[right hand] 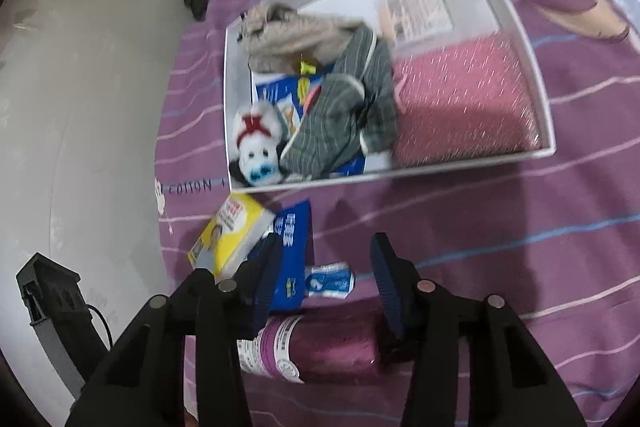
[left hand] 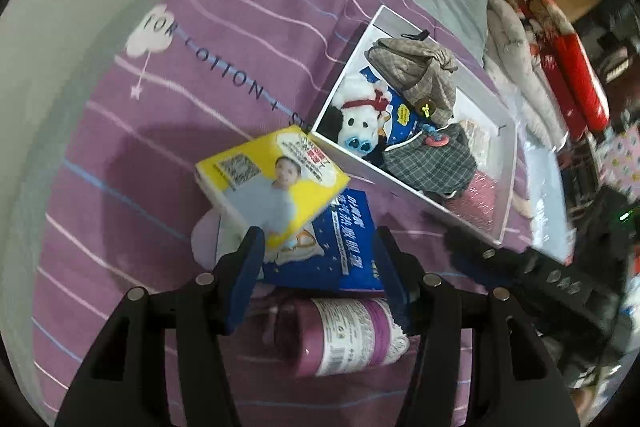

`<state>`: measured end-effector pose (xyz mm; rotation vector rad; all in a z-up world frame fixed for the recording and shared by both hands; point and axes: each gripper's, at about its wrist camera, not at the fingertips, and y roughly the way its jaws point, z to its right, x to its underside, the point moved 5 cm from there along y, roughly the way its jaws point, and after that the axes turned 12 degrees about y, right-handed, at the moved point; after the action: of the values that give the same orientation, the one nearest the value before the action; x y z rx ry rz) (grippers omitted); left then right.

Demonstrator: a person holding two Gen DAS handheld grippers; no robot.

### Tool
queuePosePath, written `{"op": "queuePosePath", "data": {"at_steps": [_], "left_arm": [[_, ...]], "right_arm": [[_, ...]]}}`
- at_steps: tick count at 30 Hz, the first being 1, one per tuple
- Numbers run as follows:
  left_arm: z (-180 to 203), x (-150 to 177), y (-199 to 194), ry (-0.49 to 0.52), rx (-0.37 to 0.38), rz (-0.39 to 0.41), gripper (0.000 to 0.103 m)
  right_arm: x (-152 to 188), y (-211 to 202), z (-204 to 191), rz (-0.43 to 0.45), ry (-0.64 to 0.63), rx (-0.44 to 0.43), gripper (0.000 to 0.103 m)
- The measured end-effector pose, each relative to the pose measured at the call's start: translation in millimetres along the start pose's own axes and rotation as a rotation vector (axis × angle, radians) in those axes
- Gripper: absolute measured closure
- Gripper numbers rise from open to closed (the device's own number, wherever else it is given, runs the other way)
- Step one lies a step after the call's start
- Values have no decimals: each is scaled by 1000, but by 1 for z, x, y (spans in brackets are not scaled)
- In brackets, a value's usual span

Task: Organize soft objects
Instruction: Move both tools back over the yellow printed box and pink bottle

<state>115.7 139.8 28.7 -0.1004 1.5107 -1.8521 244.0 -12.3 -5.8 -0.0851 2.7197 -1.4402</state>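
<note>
My pads (left hand: 244,283) look matt and ribbed. The roll (left hand: 344,337) wears glossy film. The sheet (left hand: 200,67) is soft striped cloth.

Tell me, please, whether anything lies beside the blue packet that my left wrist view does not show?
Observer: Yes, a small blue-and-white sachet lies just right of the blue packet, above the purple roll.
Operator: Thank you. How do the jaws of the right gripper stand?
Observer: They stand apart over the purple roll; as far as I can see, no pad presses it.
Operator: And what lies in the white box beyond the pink glittery fabric?
Observer: A printed leaflet lies flat on the box's floor there.
</note>
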Motion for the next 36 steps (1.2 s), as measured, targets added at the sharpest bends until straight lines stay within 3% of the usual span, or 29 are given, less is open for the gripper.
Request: {"op": "queuePosePath", "data": {"at_steps": [3,8,13,21,29,36], "left_arm": [[-6,1,-8,-43,26,8,46],[-13,3,-14,-54,-35,2,46],[-23,7,-5,-75,-16,-58,46],[-35,17,17,-77,-12,-137,46],[-34,17,18,-134,32,-105,46],[-40,16,13,-180,34,-80,61]], "right_arm": [[4,6,1,-43,6,1,58],[5,10,1,-59,-11,-7,61],[5,11,5,-77,-12,-6,73],[4,16,14,-115,5,-11,74],[6,31,16,-181,26,-52,74],[6,43,25,-210,51,-52,78]]}}
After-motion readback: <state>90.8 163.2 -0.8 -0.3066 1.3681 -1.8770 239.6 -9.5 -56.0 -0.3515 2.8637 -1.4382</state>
